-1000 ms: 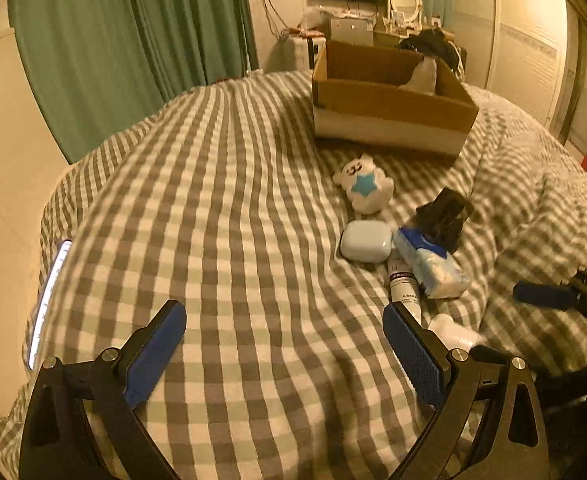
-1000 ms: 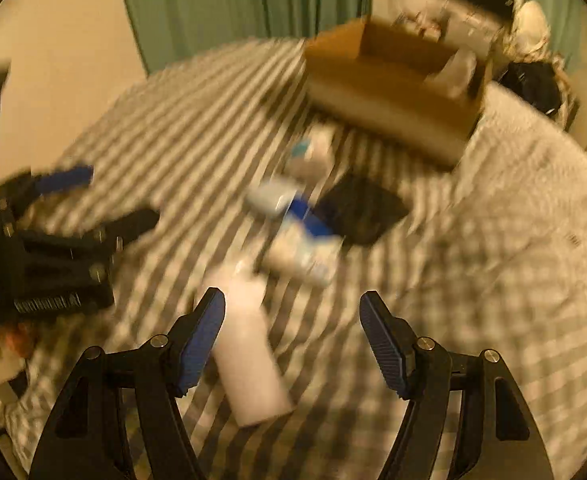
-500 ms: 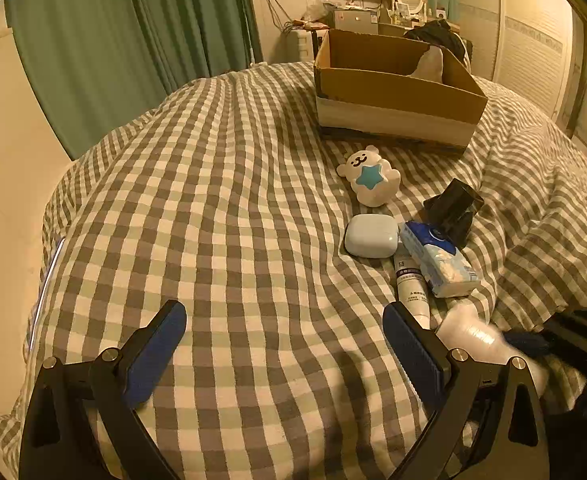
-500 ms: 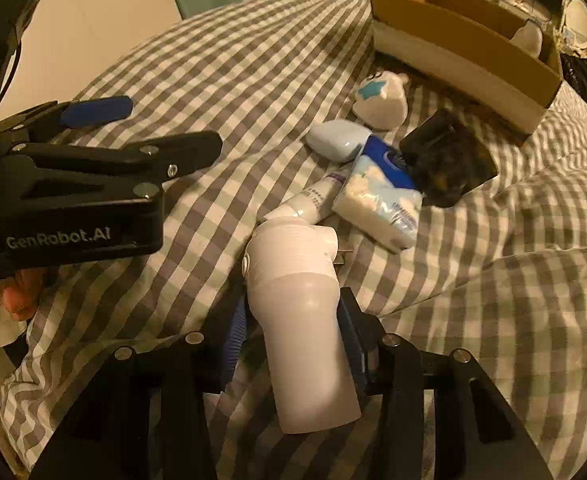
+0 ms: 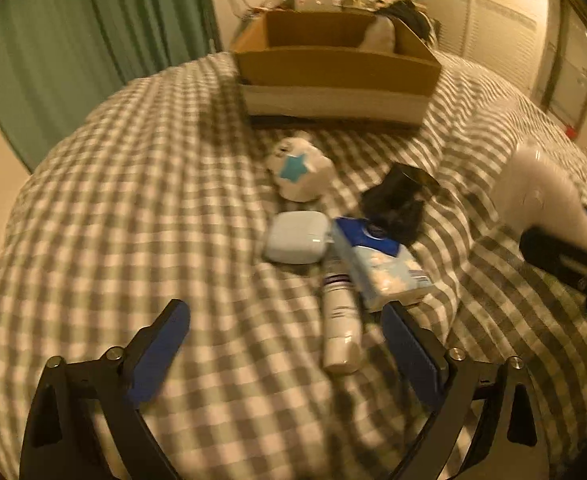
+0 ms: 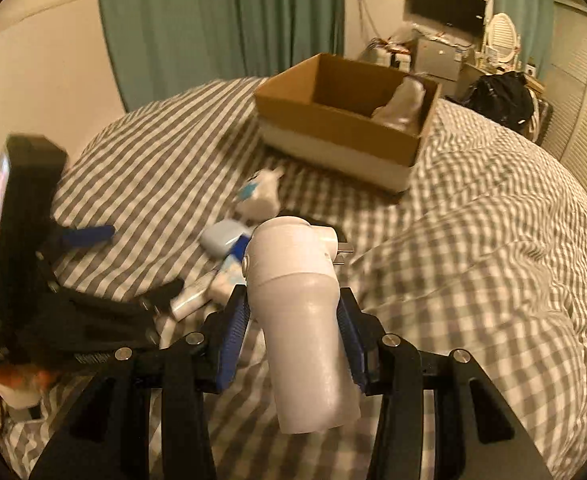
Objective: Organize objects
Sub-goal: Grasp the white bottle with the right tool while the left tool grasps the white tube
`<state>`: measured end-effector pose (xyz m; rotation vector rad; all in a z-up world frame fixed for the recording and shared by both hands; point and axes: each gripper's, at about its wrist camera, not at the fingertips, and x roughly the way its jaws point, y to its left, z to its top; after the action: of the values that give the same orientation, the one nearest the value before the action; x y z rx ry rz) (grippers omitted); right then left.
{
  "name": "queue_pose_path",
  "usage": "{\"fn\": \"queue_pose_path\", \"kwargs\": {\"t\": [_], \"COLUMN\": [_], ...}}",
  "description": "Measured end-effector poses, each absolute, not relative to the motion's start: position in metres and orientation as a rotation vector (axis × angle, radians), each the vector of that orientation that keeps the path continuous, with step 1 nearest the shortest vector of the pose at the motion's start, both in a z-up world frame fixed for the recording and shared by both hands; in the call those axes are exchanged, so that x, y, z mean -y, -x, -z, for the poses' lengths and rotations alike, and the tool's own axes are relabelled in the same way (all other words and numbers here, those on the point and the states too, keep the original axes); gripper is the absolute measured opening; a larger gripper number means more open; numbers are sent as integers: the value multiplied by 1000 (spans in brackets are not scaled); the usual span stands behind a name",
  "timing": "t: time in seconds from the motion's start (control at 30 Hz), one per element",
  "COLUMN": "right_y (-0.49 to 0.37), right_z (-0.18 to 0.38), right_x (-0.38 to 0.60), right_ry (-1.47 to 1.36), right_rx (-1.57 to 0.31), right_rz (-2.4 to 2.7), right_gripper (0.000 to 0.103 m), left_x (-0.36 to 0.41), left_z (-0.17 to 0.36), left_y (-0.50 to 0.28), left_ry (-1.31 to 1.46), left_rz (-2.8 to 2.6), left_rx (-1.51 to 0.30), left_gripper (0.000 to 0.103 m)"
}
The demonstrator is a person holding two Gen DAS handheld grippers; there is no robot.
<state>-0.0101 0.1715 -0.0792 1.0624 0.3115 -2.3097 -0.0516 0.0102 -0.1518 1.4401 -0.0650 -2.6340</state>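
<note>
My right gripper point(image 6: 293, 310) is shut on a white bottle-shaped device point(image 6: 301, 320), held up off the checked bed; the device point(image 5: 541, 196) also shows at the right edge of the left wrist view. My left gripper point(image 5: 289, 344) hangs low over the bed with its jaws closing. A white cream tube point(image 5: 339, 320) lies between them near the right pad, untouched. Beyond it lie a tissue pack point(image 5: 377, 258), a pale blue case point(image 5: 296, 237), a black object point(image 5: 397, 200) and a white plush with a blue star point(image 5: 299, 174). The cardboard box point(image 6: 333, 120) stands further back.
A white item point(image 6: 403, 100) lies in the box's far corner. Green curtains point(image 6: 221, 16) hang behind the bed, with a cluttered dresser point(image 6: 441, 56) and a black bag point(image 6: 501, 96) at the back right. The left gripper's body point(image 6: 53, 280) fills the right wrist view's left side.
The right gripper shut on the white device and raised it off the bed. The left gripper moved forward and down toward the tube, and its jaws narrowed a little.
</note>
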Motion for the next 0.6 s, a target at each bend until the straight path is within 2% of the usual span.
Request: {"fn": "queue_pose_path", "kwargs": {"t": [0.07,0.13,0.2,0.3,0.37,0.47,0.6], "right_y": [16,19,21,25,28,26,23], "right_z": [81,84,88,94,98,100,97], "right_x": [-175,-177,-182,-183,-184,-186,-187], "right_ry": [-1063,-1070,-1078,-1094,-1103,-1107,-1097], "right_rx": [-291,-274,-259,-239,-230,-217,-224], "right_rz": [2314,2303,2293,2279,2272,2271,2284], "right_gripper": [44,44,44,44,44,44,44], "left_x": [-16,-21,-24,-28,-30,-32,-30], "left_z": [164,179,185,186,188,183,170], "left_y": [60,65,70,79,82,79,62], "left_ry": [-1512,-1590,-1619,-1651,-1677,-1668,-1662], "left_rz": [2614,2595,2588,2608,2618,2623,2643], "left_rx": [109,135,162,158,150,157,66], "left_gripper": [76,63,60,44,25,25,25]}}
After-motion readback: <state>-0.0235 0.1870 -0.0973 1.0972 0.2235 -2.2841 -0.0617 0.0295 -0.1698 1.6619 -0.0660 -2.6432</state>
